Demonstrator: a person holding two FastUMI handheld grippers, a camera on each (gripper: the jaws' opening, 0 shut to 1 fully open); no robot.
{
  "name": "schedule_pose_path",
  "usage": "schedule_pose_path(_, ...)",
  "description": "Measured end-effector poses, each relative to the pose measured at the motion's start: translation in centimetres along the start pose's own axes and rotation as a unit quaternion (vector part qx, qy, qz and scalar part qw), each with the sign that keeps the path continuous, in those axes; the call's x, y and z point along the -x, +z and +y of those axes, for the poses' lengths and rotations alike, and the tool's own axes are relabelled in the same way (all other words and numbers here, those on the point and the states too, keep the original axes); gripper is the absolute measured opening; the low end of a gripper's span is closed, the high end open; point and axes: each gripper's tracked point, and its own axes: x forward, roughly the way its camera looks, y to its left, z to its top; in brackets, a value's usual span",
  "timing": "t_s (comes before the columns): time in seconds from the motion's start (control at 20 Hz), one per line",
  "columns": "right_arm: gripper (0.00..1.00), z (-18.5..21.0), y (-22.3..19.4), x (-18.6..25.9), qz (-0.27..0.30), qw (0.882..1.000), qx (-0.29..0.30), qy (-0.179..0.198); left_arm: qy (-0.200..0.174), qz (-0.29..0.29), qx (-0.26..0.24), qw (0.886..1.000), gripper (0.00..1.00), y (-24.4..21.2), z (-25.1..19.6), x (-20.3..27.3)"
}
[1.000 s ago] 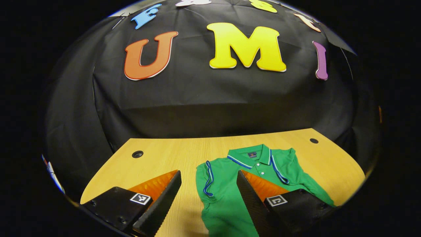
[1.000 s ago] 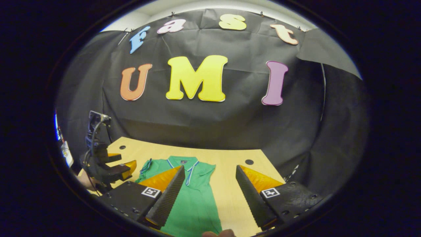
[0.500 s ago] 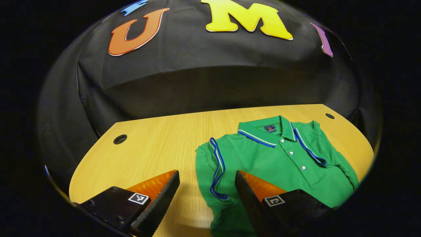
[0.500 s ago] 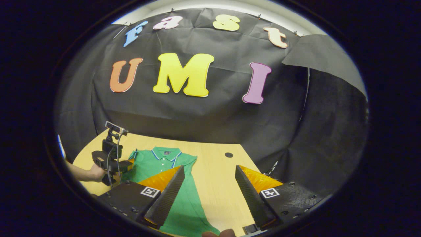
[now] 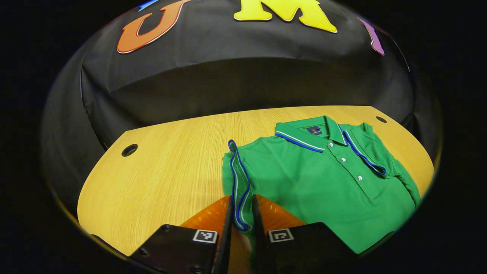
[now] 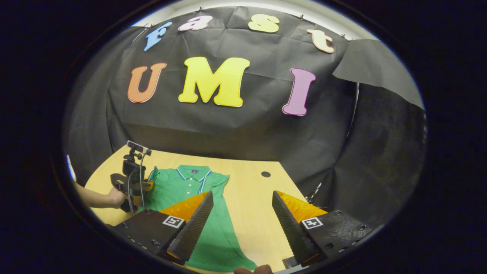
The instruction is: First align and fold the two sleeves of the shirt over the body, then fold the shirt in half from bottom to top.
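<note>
L gripper (image 5: 240, 224) fingers clamped on blue-trimmed sleeve cuff (image 5: 237, 182) at 9 o'clock edge of green shirt (image 5: 319, 182), lying flat on wood table (image 5: 167, 171). R gripper (image 6: 239, 224) held above table w/ fingers wide apart, shirt at its 10 o'clock.

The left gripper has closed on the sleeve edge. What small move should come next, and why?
Probably lift the sleeve slightly and carry it inward over the shirt body: the left gripper pinches its striped cuff, and that sleeve lies bunched at the shirt's side.
</note>
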Motion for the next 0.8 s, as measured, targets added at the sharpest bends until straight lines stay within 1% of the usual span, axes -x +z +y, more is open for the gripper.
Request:
schedule_pose_path(0.05,0.95,0.0,-0.2,-0.1,0.001,1.000,-0.001,-0.001,-0.002,-0.004,0.002,1.000,0.30,0.3,0.1,0.1)
schedule_pose_path(0.1,0.95,-0.2,-0.2,-0.1,0.003,1.000,-0.001,-0.002,-0.002,-0.009,0.002,1.000,0.18,0.6,0.2,0.2)
schedule_pose_path(0.15,0.95,-0.2,-0.3,-0.2,0.003,1.000,-0.002,-0.002,-0.007,-0.010,0.005,1.000,0.10,0.8,0.1,0.3)
schedule_pose_path(0.2,0.95,-0.2,-0.2,-0.2,0.003,1.000,-0.005,-0.002,-0.012,-0.011,0.011,1.000,0.06,1.1,0.0,0.5)
schedule_pose_path(0.35,0.95,-0.1,-0.1,-0.4,0.002,1.000,-0.012,0.001,-0.012,-0.023,0.011,1.000,0.06,2.6,0.3,1.2)
schedule_pose_path(0.55,0.95,-0.3,0.3,-0.2,-0.005,1.000,-0.017,0.003,-0.022,-0.030,0.005,0.999,0.06,5.4,-0.7,2.2)
schedule_pose_path(0.8,0.95,-1.6,0.4,0.4,-0.008,0.999,-0.041,-0.003,-0.043,-0.041,-0.015,0.998,0.05,8.7,-4.8,3.0)
